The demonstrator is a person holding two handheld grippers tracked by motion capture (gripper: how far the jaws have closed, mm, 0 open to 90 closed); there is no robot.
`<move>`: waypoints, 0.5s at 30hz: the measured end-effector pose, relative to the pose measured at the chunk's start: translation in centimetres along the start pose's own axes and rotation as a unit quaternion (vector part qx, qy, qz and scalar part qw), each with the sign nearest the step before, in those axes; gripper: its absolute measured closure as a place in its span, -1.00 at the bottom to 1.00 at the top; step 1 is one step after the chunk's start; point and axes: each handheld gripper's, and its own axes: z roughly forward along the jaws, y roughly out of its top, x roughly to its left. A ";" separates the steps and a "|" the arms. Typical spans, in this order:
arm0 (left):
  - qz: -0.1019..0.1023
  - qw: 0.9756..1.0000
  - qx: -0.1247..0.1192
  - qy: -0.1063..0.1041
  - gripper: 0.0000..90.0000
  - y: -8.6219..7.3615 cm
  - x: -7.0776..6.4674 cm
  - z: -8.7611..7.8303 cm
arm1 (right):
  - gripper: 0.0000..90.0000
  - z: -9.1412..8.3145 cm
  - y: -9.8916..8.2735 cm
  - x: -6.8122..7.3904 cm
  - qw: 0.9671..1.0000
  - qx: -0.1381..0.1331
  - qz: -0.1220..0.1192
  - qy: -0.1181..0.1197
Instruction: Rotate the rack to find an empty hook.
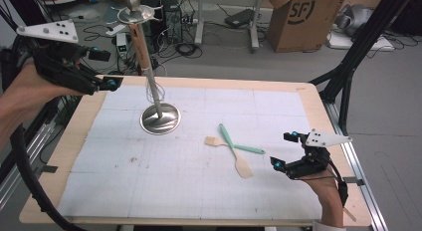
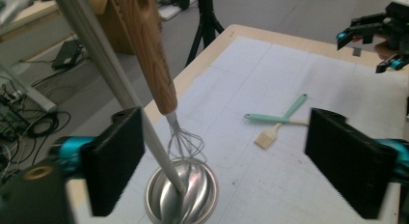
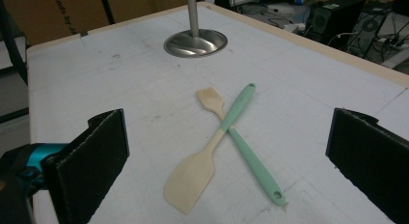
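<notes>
Left tongs (image 1: 102,71) hanging wide, empty, at the counter's (image 1: 308,99) far-left edge beside the whisk (image 1: 141,47); right tongs (image 1: 284,152) gaping, empty, near-right.

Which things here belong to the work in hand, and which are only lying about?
In the job: whisk hanging on the metal stand; spatula and pastry brush, crossed on the mat; left gripper and right gripper, both open.
Lying about: cardboard box, floor cables.

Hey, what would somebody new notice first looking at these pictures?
Probably the tall metal stand at the mat's far left, with a wooden-handled whisk hanging from it. Then the spatula and brush, crossed in an X mid-table. The open left gripper is beside the stand, the open right gripper near the crossed tools.
</notes>
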 end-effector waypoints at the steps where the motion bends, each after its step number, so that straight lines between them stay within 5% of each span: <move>1: 0.001 1.000 0.000 0.000 -0.40 0.3 -0.1 0.1 | -0.99 0.0 0.0 0.1 1.000 -0.001 0.000 0.002; 9: 0.010 1.000 0.006 -0.012 0.71 3.0 -0.3 0.8 | -0.99 -0.1 0.0 0.1 1.000 -0.003 -0.004 0.002; 15: -0.014 1.000 0.014 0.001 1.00 4.7 0.2 1.1 | -0.99 -0.3 0.1 0.1 1.000 -0.007 -0.006 0.001</move>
